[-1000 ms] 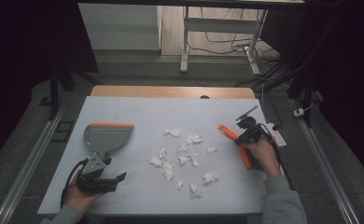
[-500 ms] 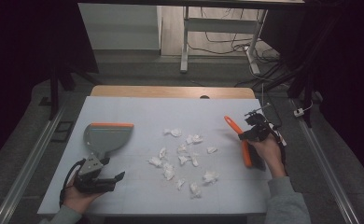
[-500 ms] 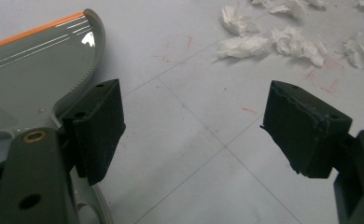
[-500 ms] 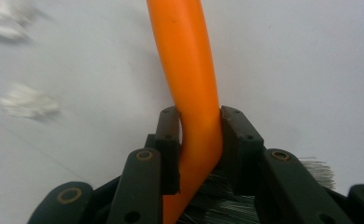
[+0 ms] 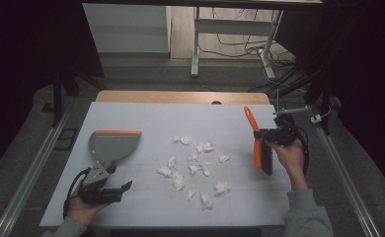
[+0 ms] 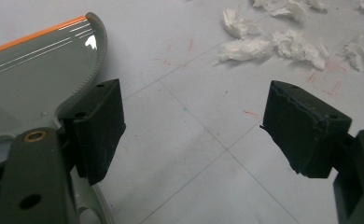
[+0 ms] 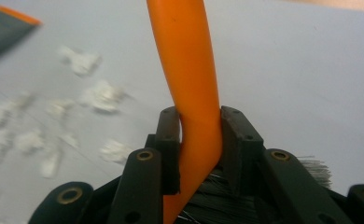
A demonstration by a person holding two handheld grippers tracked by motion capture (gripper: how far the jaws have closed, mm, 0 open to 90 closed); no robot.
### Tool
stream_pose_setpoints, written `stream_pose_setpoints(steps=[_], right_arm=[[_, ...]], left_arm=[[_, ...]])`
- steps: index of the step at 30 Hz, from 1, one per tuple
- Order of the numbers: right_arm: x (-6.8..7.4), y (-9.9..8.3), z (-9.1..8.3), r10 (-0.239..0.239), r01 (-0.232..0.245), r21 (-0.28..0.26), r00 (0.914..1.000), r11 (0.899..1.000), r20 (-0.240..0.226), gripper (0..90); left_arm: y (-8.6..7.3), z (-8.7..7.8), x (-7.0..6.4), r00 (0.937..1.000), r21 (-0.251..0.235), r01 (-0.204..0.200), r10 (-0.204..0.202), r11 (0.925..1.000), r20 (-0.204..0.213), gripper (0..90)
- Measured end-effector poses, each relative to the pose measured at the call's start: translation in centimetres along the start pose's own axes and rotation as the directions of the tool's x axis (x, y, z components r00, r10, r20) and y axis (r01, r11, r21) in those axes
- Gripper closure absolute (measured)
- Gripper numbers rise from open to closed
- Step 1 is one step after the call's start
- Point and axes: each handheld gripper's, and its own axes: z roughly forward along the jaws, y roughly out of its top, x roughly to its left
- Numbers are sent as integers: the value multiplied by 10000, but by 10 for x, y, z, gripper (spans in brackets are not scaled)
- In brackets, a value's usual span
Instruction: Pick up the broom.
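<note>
Two grippers, high view: the left gripper (image 5: 112, 190) lies low on the white table (image 5: 146, 116) at the near left corner, held by the person's left hand (image 5: 82, 210); the right gripper (image 5: 272, 134) is raised at the right side, in the right hand (image 5: 290, 155).
Brush, high view: the orange brush (image 5: 255, 140) is clamped in the right gripper, handle pointing away from the person, black bristles toward the near edge, just right of the scraps.
Dustpan, high view: the grey dustpan (image 5: 112, 145) with an orange lip lies at the left, its handle end just beside the left gripper.
Paper scraps, high view: white paper scraps (image 5: 193, 168) lie scattered mid-table, between dustpan and brush.
Left gripper view: the jaws stand wide apart with bare table between them; the dustpan (image 6: 26, 70) sits behind the left-hand jaw, scraps (image 6: 283, 42) at the upper right.
Right gripper view: both jaws are pressed against the brush (image 7: 189, 70) where handle meets bristles; blurred scraps (image 7: 101, 98) lie to the left, a dustpan (image 7: 7, 23) corner at the top left.
</note>
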Motion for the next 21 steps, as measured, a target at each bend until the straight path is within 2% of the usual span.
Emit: stream_pose_setpoints(steps=[6,9,13,14,15,19,21], right_arm=[[17,2,-7,-36,28,-577,9999,9983,-147,694],[25,2,-6,136,-141,-990,9999,9950,-48,694],[37,1,-4,363,-394,-1348,9990,9901,-249,694],[45,2,-3,444,-504,-1538,9981,9868,-422,694],[45,2,-3,444,-504,-1538,9981,9868,-422,694],[63,7,1,178,-271,-1705,9983,9850,-561,694],[72,8,4,66,-168,-1737,9983,9847,-587,694]], left_arm=[[2,0,-2,10000,-64,-72,72,10000,-12,218],[7,-1,-4,9999,-304,-124,125,9995,17,220],[25,-2,-15,9987,-680,-506,508,9964,22,221],[29,-1,-17,9984,-792,-552,562,9953,107,225],[34,-1,-20,9980,-830,-584,602,9948,198,225],[47,7,-26,9967,-1061,-350,425,9937,692,232],[53,12,-30,9973,-1139,-418,484,9926,556,238]])
